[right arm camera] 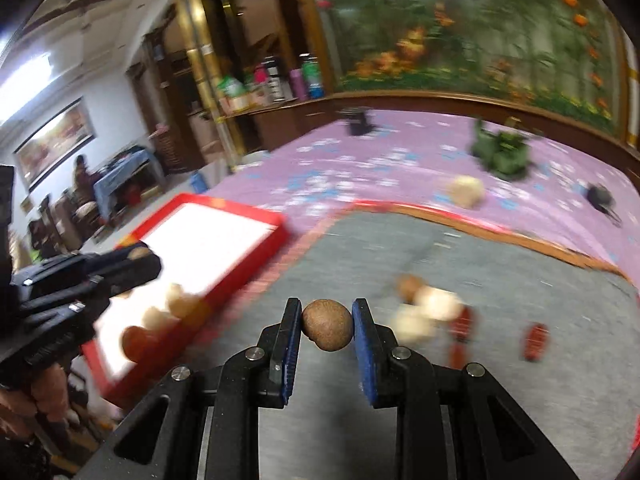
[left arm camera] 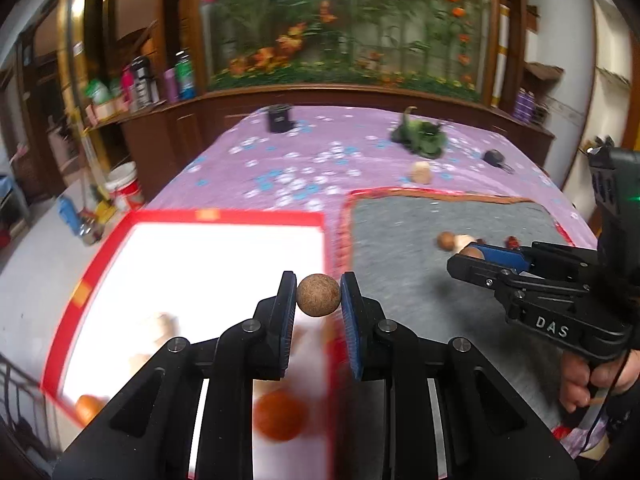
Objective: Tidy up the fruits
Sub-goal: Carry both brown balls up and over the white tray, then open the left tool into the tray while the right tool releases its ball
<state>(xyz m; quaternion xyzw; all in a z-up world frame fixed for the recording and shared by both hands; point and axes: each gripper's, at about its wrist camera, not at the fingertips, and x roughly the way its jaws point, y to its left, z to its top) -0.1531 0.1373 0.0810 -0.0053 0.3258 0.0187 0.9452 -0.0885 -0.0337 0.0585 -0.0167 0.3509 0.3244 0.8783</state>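
Observation:
My left gripper [left arm camera: 319, 295] is shut on a small round brown fruit [left arm camera: 319, 294], held above the right edge of the red-rimmed white tray [left arm camera: 200, 215]. An orange fruit [left arm camera: 280, 416] and pale fruits [left arm camera: 160, 324] lie blurred in the tray below. My right gripper [right arm camera: 327, 325] is shut on another round brown fruit [right arm camera: 327, 325] above the grey mat [right arm camera: 520, 264]. It also shows in the left wrist view [left arm camera: 470, 254]. Pale, brown and dark red fruits [right arm camera: 428, 308] lie on the mat. The left gripper [right arm camera: 138, 256] appears at the left of the right wrist view.
The tray and the grey mat [left arm camera: 420, 232] rest on a purple flowered bedcover [left arm camera: 304, 160]. On it lie a green toy [left arm camera: 420, 138], a black jar [left arm camera: 280, 118], a pale fruit [left arm camera: 422, 172] and a black key fob [left arm camera: 494, 158]. A wooden shelf with bottles [left arm camera: 160, 80] stands behind.

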